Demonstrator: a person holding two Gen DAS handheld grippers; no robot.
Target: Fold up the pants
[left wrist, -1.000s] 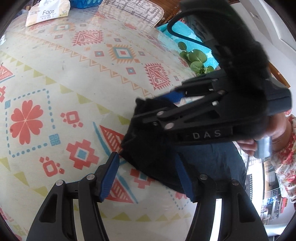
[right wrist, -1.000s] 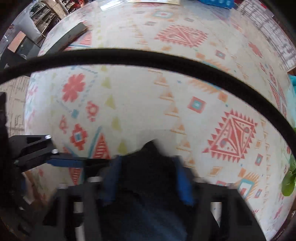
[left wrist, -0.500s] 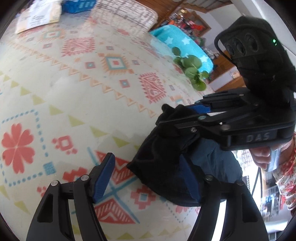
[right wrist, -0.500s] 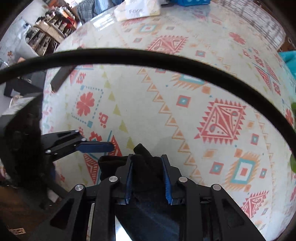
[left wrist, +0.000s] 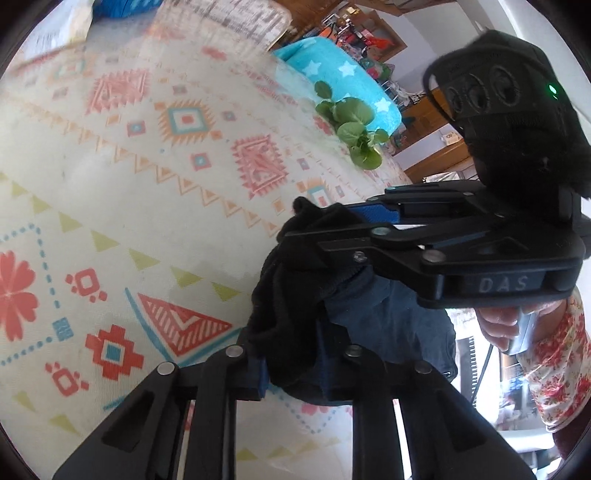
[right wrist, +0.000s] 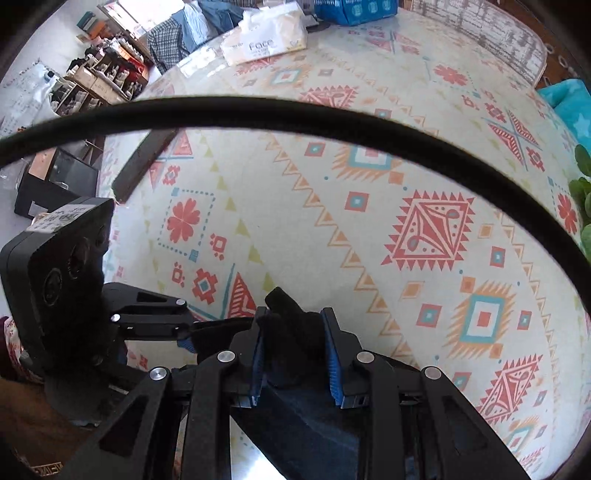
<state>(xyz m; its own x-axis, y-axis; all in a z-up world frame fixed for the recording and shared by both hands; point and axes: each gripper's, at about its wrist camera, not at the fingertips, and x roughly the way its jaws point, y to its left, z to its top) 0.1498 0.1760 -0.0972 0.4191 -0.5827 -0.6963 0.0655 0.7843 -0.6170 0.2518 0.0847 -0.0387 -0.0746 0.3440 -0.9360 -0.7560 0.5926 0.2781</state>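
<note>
The dark navy pants [left wrist: 295, 306] hang bunched above the patterned tablecloth [left wrist: 147, 184], held between both grippers. At the bottom of the left wrist view my left gripper [left wrist: 291, 363] is closing its jaws, and its blue pads press the cloth's lower fold. From the right, my right gripper [left wrist: 321, 221] comes in shut on the upper bunch. In the right wrist view that gripper [right wrist: 293, 350] squeezes a black wad of the pants [right wrist: 291, 328], with the left gripper [right wrist: 188, 334] close by at its left. Most of the garment hangs hidden below the fingers.
A tissue pack [right wrist: 264, 46] and a blue box [right wrist: 354, 11] lie at the table's far edge. A leafy plant [left wrist: 351, 129] and a teal cushion [left wrist: 343, 81] are at the right. A black cable [right wrist: 295, 114] arcs across the right wrist view. A floral sleeve [left wrist: 554, 369] shows.
The left jaws, wide apart around the cloth before, have come together onto the pants. The right gripper rose with its bunch, and more of the table shows beneath.
</note>
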